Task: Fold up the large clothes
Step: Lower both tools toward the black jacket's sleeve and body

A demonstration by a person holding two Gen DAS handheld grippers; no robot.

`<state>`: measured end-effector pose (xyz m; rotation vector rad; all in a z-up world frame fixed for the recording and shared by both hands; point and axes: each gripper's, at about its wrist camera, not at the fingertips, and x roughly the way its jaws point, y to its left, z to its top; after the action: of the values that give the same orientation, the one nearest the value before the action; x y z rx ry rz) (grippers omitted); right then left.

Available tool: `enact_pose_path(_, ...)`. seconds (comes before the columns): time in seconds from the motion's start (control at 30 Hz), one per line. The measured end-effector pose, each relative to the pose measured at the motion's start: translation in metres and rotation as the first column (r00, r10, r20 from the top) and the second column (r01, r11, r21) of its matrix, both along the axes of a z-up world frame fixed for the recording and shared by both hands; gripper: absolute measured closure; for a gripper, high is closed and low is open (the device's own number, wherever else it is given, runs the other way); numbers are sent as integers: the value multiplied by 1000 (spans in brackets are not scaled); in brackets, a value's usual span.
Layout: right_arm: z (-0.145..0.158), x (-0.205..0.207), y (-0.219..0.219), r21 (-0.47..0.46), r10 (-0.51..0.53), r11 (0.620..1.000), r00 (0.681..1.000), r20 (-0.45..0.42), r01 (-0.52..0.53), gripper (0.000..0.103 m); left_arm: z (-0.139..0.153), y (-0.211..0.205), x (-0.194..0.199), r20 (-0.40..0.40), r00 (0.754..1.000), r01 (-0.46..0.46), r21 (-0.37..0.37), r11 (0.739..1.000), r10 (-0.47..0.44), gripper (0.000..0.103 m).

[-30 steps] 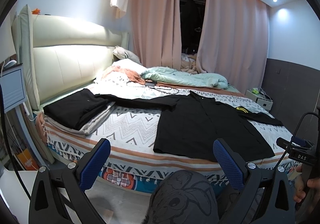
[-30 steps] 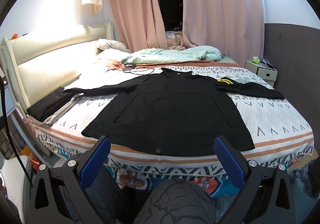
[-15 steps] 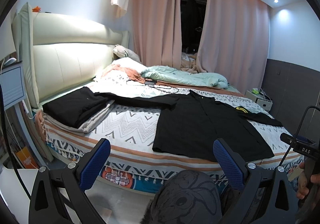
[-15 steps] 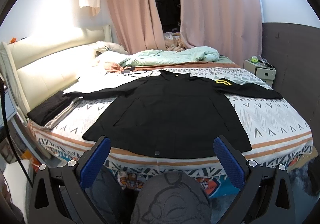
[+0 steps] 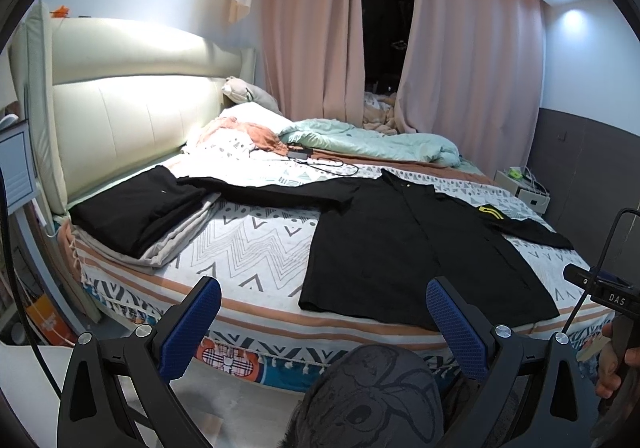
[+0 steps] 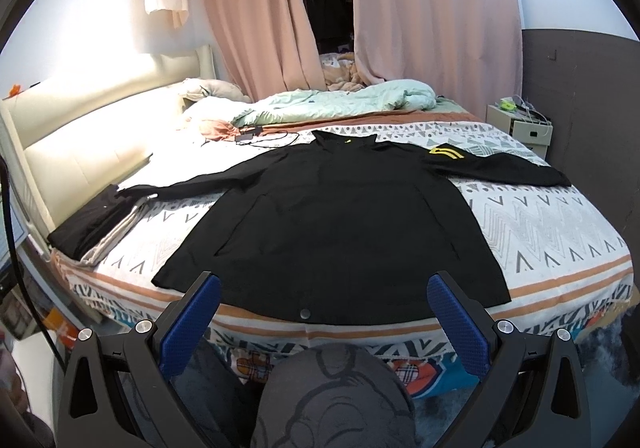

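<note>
Change since a second ago: both cameras sit a little nearer the bed, so the jacket fills more of the right wrist view; nothing on the bed has shifted
Left gripper [image 5: 323, 322]: blue-padded fingers spread wide with nothing between them, held off the near edge of the bed, clear of all cloth
Right gripper [image 6: 324, 318]: fingers likewise wide apart and holding nothing, hovering just short of the jacket's hem
Black jacket [image 6: 332, 224]: lies flat on the patterned bedspread [image 6: 536, 224], front side up, collar toward the far side, hem along the near edge, both sleeves stretched straight out; the sleeve on the right carries yellow stripes [image 6: 442, 150]
Folded stack [image 5: 140, 214]: black garment on top of a pale one, at the near left corner of the bed beside the cream headboard [image 5: 132, 128]; the jacket's left cuff reaches it
Far side of bed: crumpled mint duvet [image 6: 344, 104], with a charger and cable [image 5: 316, 160] on the sheet
Background: pink curtains [image 6: 432, 16]; a small nightstand [image 6: 518, 128] at the right
</note>
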<state>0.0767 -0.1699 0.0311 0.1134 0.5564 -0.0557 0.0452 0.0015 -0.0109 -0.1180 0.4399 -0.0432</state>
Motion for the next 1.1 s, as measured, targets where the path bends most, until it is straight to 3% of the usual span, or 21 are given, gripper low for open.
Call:
enact_pose_path(0.47,-7,116,5,37,65,997,997,-34,-64,0,-16,16,103,-91,994,-58,-33,998,55,0)
enact_pose_path(0.7,-11,183,12,34,90,996,995,-47,-88,0,-19,33,163,-145,984,-103,-13,995,100,0)
enact_pose_path(1.1,-22,275,23,87,121,990,989,-84,-114,0,-15,67,231,-193,963,-194,-9,981,189,1)
